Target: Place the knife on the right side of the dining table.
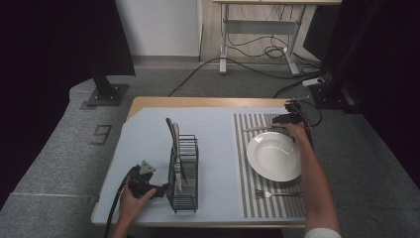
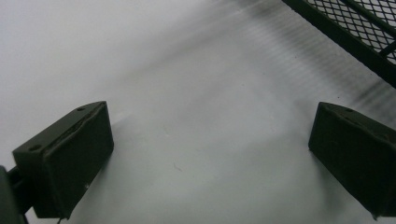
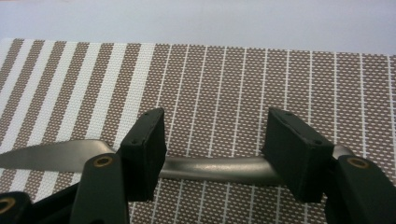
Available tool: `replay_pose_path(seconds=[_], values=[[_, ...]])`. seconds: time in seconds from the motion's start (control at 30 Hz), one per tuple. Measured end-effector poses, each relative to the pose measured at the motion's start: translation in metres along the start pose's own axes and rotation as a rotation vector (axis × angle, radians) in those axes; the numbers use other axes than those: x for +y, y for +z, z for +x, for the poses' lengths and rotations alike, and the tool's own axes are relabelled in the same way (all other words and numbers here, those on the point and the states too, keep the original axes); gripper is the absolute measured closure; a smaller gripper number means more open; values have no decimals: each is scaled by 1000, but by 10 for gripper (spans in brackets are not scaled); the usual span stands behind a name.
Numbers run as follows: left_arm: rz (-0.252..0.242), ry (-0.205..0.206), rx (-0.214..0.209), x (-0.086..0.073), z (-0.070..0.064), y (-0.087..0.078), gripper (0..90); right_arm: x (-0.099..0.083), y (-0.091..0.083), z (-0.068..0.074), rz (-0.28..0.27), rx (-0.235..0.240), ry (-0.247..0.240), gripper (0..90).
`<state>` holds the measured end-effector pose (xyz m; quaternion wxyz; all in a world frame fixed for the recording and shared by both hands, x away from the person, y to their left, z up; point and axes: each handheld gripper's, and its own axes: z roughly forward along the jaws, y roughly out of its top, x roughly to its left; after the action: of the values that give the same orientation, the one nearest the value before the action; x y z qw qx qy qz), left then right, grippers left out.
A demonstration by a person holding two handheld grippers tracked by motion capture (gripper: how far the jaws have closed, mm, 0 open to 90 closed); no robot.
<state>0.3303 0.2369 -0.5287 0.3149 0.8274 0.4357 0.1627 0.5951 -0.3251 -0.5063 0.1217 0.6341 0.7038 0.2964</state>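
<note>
While the knife (image 3: 140,161) lies flat on the striped placemat (image 3: 224,79), at the mat's far edge just beyond the white plate (image 1: 274,156), my right hand-held gripper (image 3: 215,149) sits astride its handle. In the right gripper view the handle runs crosswise between the two black jaws and the blade points off to the left. The jaws stand apart, one on each side of the handle, with a clear gap either way, so nothing is clamped; I cannot tell whether their tips touch the mat. A fork (image 1: 277,194) lies on the near side of the plate, well away from the knife. Further left on the table (image 1: 148,134) stands a black wire rack (image 1: 183,173) with utensils upright in it. My left hand-held gripper (image 1: 161,190) rests low on the table just beside the rack's near left corner, its jaws spread wide with only bare tabletop between them, the rack's mesh at the upper right of its own view.
</note>
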Motion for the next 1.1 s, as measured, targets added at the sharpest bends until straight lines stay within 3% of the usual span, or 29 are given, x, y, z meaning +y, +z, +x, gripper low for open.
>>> replay_pose_path(seconds=[0.2, 0.3, 0.37, 0.4, 0.47, 0.73, 0.8, 0.87, 0.97, 1.0, 1.07, 1.1], values=[[0, 0, 0, 0, 0, 0, 0, -2, -3, -5, 5, -39, 37, 375], [0, 0, 0, 0, 0, 0, 0, -2, -4, -6, -9, -24, 48, 373], [0, 0, 0, 0, 0, 0, 0, -1, -7, -5, -49, -13, 61, 373], [0, 0, 0, 0, 0, 0, 0, -2, -14, -1, -96, 11, 59, 384], [0, 0, 0, 0, 0, 0, 0, -4, -22, 4, -135, 36, 42, 387], [1, 0, -1, 0, 0, 0, 0, -30, -69, 32, -231, 130, -12, 390], [0, -1, -1, 0, 0, 0, 0, -34, -73, 36, -241, 139, -22, 389], [1, 0, -1, 0, 0, 0, 0, -49, -92, 57, -275, 167, -73, 389], [1, 0, -1, 0, 0, 0, 0, -57, -101, 67, -295, 192, -91, 389], [1, -1, -1, 0, 0, 0, 0, -68, -110, 81, -307, 217, -114, 387], [1, -1, -1, 0, 0, 0, 0, -76, -115, 91, -313, 230, -135, 383], [1, -1, -1, 0, 0, 0, 0, -76, -115, 91, -313, 230, -135, 383]])
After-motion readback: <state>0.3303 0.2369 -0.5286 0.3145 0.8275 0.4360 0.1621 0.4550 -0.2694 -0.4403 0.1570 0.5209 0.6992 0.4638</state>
